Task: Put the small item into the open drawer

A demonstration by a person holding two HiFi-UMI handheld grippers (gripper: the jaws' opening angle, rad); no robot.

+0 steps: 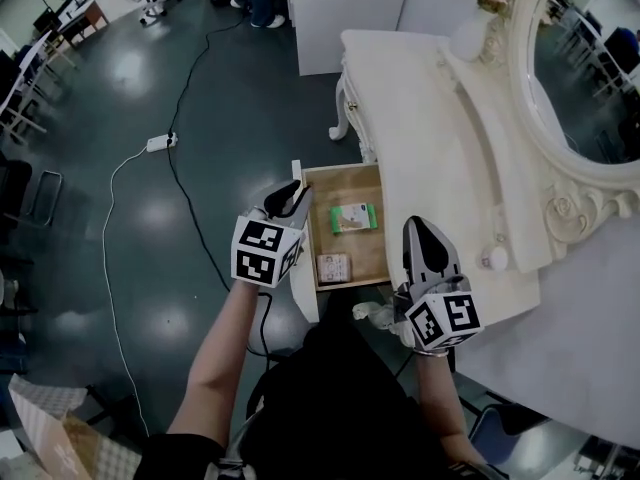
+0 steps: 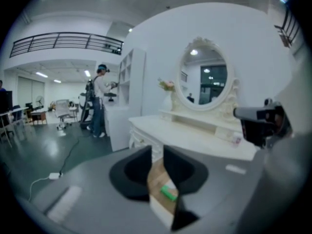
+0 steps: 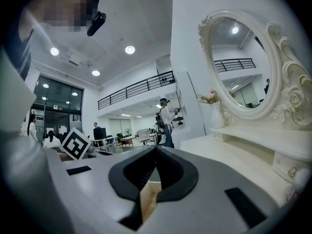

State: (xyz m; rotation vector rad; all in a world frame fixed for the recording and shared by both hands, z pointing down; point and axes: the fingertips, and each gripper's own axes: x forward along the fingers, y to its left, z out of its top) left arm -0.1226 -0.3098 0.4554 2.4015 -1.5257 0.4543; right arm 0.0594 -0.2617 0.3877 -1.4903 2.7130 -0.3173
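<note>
The wooden drawer (image 1: 372, 255) stands pulled out of the white dressing table (image 1: 430, 128). Inside it lie a green packet (image 1: 354, 217) toward the back and a small tan item (image 1: 333, 266) near the front. My left gripper (image 1: 290, 196) hovers over the drawer's left wall with its jaws a narrow gap apart and nothing between them. In the left gripper view the left gripper (image 2: 157, 152) shows the drawer's wood and the green packet (image 2: 169, 193) through that gap. My right gripper (image 1: 418, 230) is over the table's front edge, right of the drawer. In its own view the right gripper (image 3: 156, 149) is shut and empty.
An oval mirror (image 1: 585, 58) and a vase of flowers (image 1: 478, 13) stand at the back of the table. A small bottle (image 1: 493, 259) sits on the tabletop near my right gripper. A power strip (image 1: 160, 142) and its cable lie on the dark floor to the left.
</note>
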